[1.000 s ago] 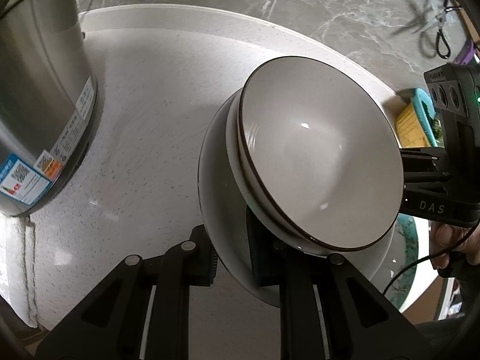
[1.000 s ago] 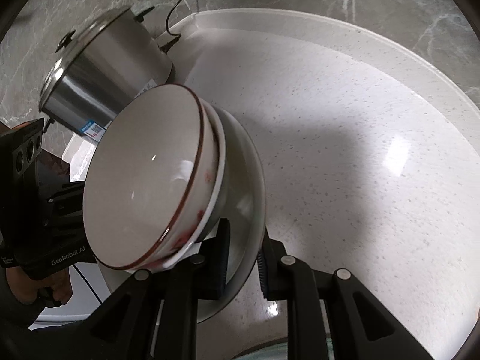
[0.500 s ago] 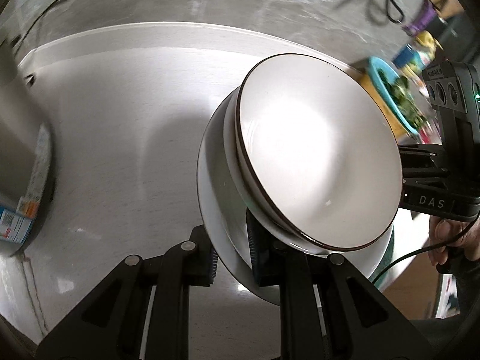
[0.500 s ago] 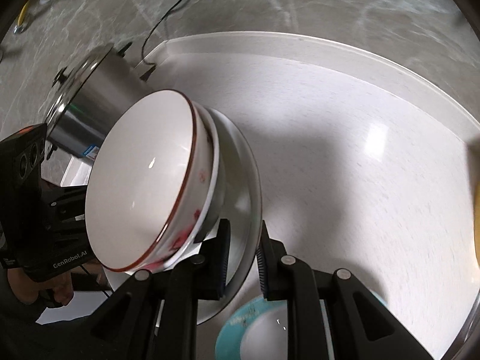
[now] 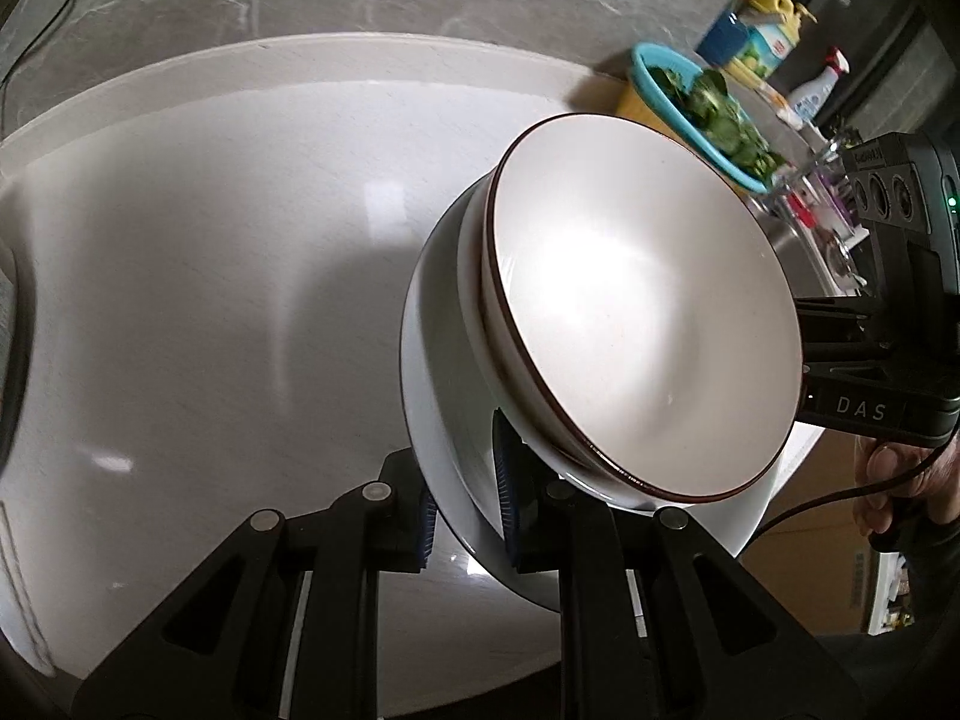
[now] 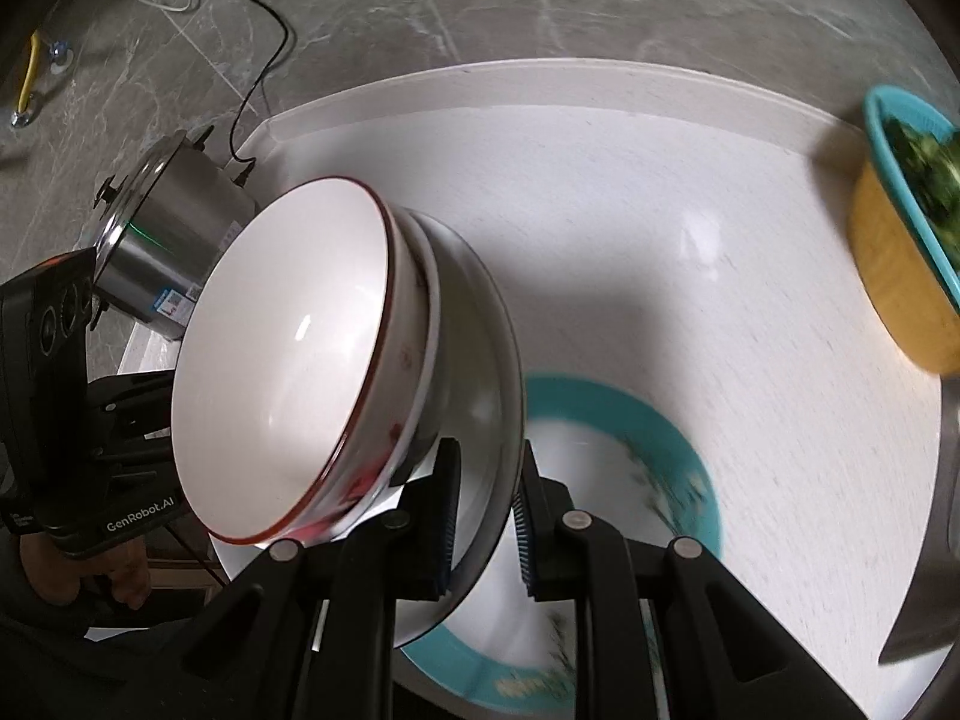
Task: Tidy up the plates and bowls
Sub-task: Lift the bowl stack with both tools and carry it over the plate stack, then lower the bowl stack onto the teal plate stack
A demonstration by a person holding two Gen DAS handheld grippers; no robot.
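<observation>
**Stacked Dishes Mask the Counter**

A white plate (image 6: 480, 360) carrying nested white bowls with dark red rims (image 6: 288, 360) hides much of a blurred teal-rimmed plate (image 6: 660, 438) on the counter (image 6: 600, 210). The frame's right edge crops a yellow tub with a teal basket of greens (image 6: 900, 276). Far bottles (image 5: 762, 42) are too small to read. A steel pot (image 6: 168, 240) sits partly behind the bowls.

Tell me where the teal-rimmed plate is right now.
The teal-rimmed plate shows only in the right wrist view, lying flat on the white counter beneath and partly behind the held stack of bowls, left of the yellow basket.
</observation>
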